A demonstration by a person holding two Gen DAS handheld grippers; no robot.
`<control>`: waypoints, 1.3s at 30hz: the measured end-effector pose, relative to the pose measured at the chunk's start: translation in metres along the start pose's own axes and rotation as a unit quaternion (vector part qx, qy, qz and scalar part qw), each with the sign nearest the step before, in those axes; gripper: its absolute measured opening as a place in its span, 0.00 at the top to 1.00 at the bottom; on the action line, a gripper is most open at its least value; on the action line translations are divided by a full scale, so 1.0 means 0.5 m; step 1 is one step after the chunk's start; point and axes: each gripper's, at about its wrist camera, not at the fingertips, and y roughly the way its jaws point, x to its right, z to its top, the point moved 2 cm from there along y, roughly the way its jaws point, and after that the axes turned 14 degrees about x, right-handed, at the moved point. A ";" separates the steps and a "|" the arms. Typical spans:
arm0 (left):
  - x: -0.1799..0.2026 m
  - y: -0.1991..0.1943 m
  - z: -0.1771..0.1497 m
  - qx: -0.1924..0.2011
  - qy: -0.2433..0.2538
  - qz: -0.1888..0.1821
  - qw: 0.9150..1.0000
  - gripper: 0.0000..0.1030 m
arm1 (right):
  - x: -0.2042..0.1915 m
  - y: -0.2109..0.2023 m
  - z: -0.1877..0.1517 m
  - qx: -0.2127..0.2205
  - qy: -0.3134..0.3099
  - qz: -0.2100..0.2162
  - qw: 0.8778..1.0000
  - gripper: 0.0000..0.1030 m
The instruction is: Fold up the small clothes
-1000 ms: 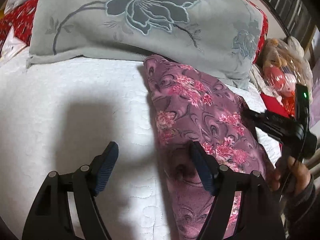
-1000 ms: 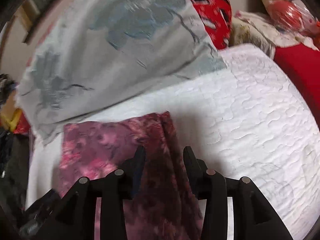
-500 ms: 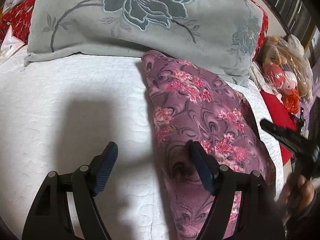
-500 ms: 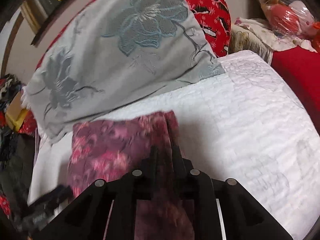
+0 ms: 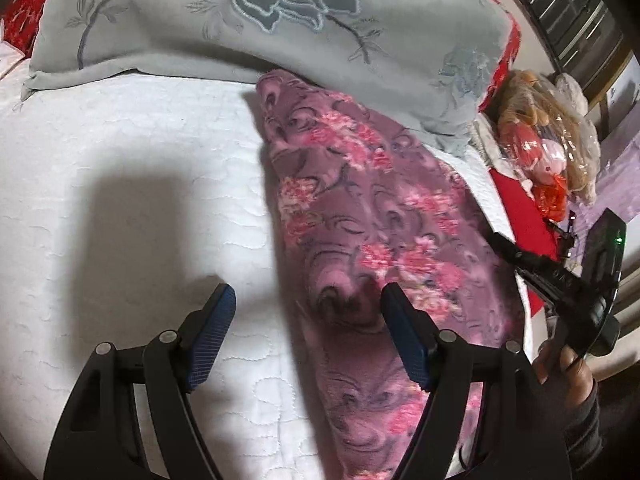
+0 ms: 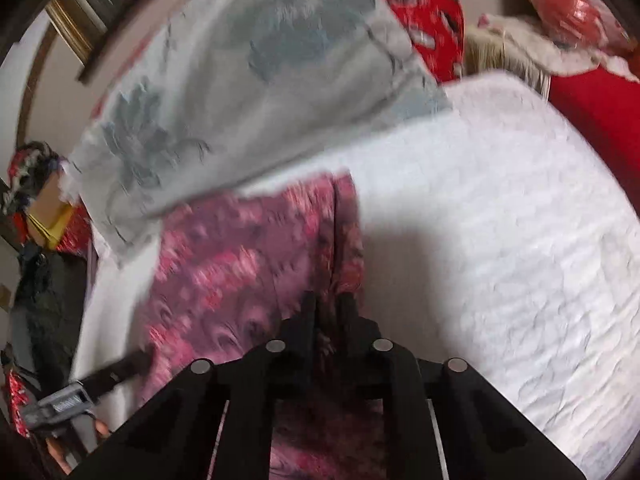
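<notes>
A purple garment with pink flowers (image 5: pixel 380 232) lies as a long strip on the white quilted bed (image 5: pixel 140 184). My left gripper (image 5: pixel 308 316) is open, low over the garment's near left edge, one blue pad (image 5: pixel 212 332) over the bed. My right gripper (image 6: pixel 326 312) is shut on the garment's right edge (image 6: pixel 344 240); the view is blurred. The right gripper also shows in the left wrist view (image 5: pixel 560 280) at the garment's right side.
A grey pillow with an embroidered flower (image 5: pixel 260 20) lies behind the garment, touching its far end. A red cushion (image 6: pixel 428 12) and bagged soft toys (image 5: pixel 548 140) sit at the bed's far right. Dark clutter (image 6: pixel 36 280) lies beside the bed.
My right gripper closed on the garment's right edge and is moving, blurring its view. My left gripper stayed open and drew slightly nearer the pillow.
</notes>
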 end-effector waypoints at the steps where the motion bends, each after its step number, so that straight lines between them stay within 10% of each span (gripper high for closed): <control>1: -0.002 0.004 -0.003 -0.004 -0.003 0.000 1.000 0.27 | 0.008 -0.004 0.004 0.013 0.003 -0.009 1.000 0.93; 5: -0.005 -0.001 -0.004 -0.013 -0.009 -0.004 1.000 0.27 | 0.091 0.034 -0.020 -0.034 0.033 -0.077 0.996 1.00; 8: -0.009 -0.013 -0.009 -0.023 -0.023 -0.026 0.999 0.27 | 0.108 -0.024 -0.019 0.003 0.095 -0.007 0.995 0.89; 12: 0.008 -0.012 -0.031 -0.050 -0.036 -0.072 0.995 0.27 | 0.107 -0.063 -0.049 -0.019 0.121 0.052 0.991 0.40; 13: 0.015 -0.011 -0.039 -0.056 -0.031 -0.074 0.995 0.27 | 0.105 -0.066 -0.068 -0.026 0.117 0.052 0.991 0.42; 15: 0.028 -0.012 -0.051 -0.055 -0.019 -0.065 0.996 0.27 | 0.091 -0.063 -0.091 -0.040 0.095 0.045 0.994 0.85; 20: 0.031 -0.006 -0.061 -0.054 -0.004 -0.047 0.997 0.27 | 0.066 -0.125 -0.085 0.037 0.068 0.064 0.995 0.86; 23: 0.036 -0.013 -0.054 -0.051 0.001 -0.046 0.998 0.28 | 0.080 -0.075 -0.126 -0.028 0.042 0.013 0.999 0.83; 29: 0.020 -0.027 -0.009 -0.002 -0.019 -0.043 0.999 0.28 | 0.047 -0.089 -0.056 0.015 0.048 0.010 0.999 0.54; 39: 0.006 0.013 -0.008 -0.014 -0.021 -0.017 1.000 0.28 | 0.066 0.021 -0.049 -0.041 0.042 -0.007 0.998 0.48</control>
